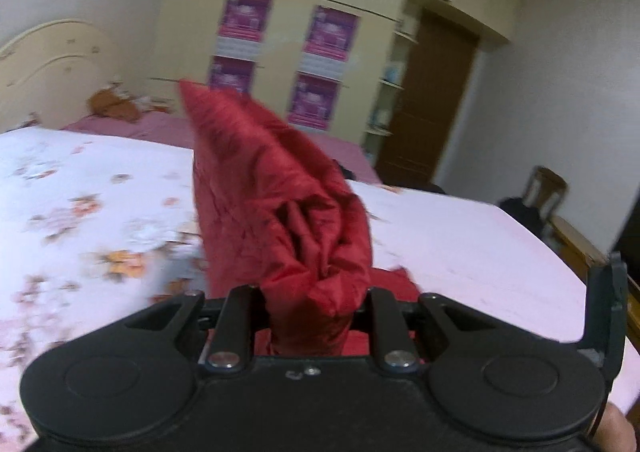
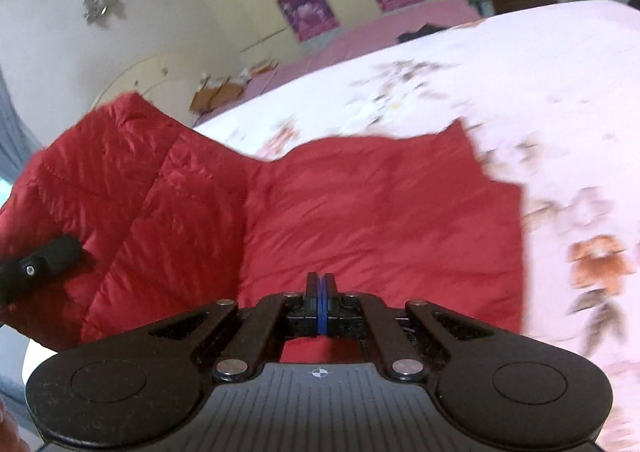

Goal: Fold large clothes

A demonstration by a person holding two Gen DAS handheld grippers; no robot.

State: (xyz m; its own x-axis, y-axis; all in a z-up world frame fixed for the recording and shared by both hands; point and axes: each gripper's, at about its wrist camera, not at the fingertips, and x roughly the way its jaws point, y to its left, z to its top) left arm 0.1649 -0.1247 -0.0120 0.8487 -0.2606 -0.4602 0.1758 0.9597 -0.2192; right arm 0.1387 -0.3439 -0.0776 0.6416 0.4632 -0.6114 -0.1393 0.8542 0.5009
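The red quilted jacket (image 2: 360,212) lies on a bed with a floral sheet (image 2: 520,72), and behind the bed stand a cream wardrobe (image 1: 280,32) with purple posters and a brown door (image 1: 432,100). The left gripper (image 1: 312,304) is clamped on a bunched part of the jacket, which rises upward and blocks its view ahead. The right gripper (image 2: 320,292) has its jaws together with nothing between them, above the flat part, whose long axis runs left to right.

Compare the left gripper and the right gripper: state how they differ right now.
The left gripper is clamped on a bunched, raised part of the red jacket; the right gripper holds nothing. The left's jaws stand apart around the fabric; the right's blue pads meet, fully shut. Both are black and hover over the floral bedspread.
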